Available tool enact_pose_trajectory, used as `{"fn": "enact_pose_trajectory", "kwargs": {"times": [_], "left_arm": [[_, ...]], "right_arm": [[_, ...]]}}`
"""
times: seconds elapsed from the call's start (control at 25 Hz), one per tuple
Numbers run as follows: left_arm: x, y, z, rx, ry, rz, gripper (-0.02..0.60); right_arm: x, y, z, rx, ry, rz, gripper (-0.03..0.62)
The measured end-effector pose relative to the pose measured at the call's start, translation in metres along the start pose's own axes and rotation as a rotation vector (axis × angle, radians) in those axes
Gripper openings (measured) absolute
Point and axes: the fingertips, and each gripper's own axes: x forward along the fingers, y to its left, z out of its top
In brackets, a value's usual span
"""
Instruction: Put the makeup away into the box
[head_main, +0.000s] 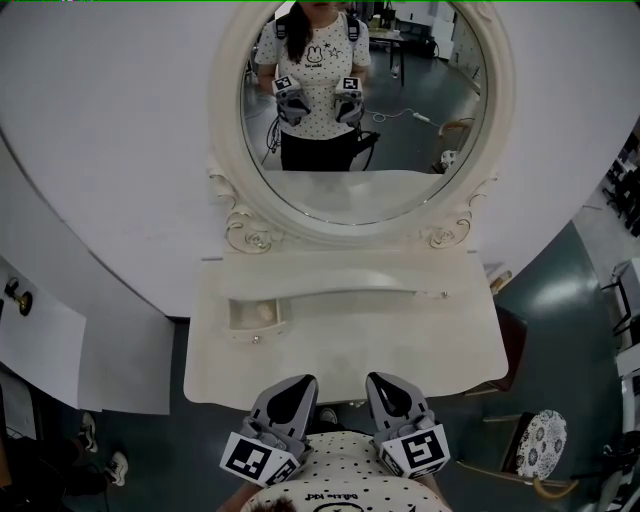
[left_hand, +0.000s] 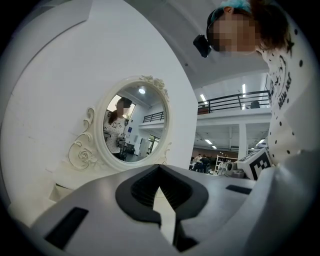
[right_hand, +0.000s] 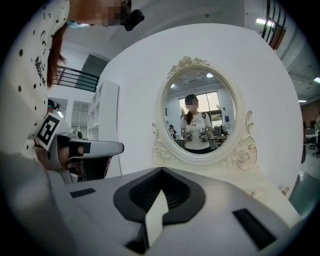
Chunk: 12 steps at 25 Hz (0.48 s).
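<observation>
Jaws of the left gripper (head_main: 303, 384) and the right gripper (head_main: 380, 382) are pressing together, empty, near the edge of the table (head_main: 420, 350). Makeup is not showing clearly; perhaps it is the pale lump (head_main: 263, 313) in the tray (head_main: 350, 296), likely light and slippery, so pinching its sides is seeming best.

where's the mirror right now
In the head view the oval mirror stands top centre, at the back of the white table, against the white wall.
</observation>
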Motion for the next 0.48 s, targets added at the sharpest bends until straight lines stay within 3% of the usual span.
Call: {"fn": "enact_pose_trajectory", "kwargs": {"times": [0.48], "left_arm": [[-0.0070,0.0046,0.0028,0.011,-0.014,0.015,-0.005]], "right_arm": [[0.0042,0.0045,0.0010,0.002,-0.003,0.006,0.006]]}}
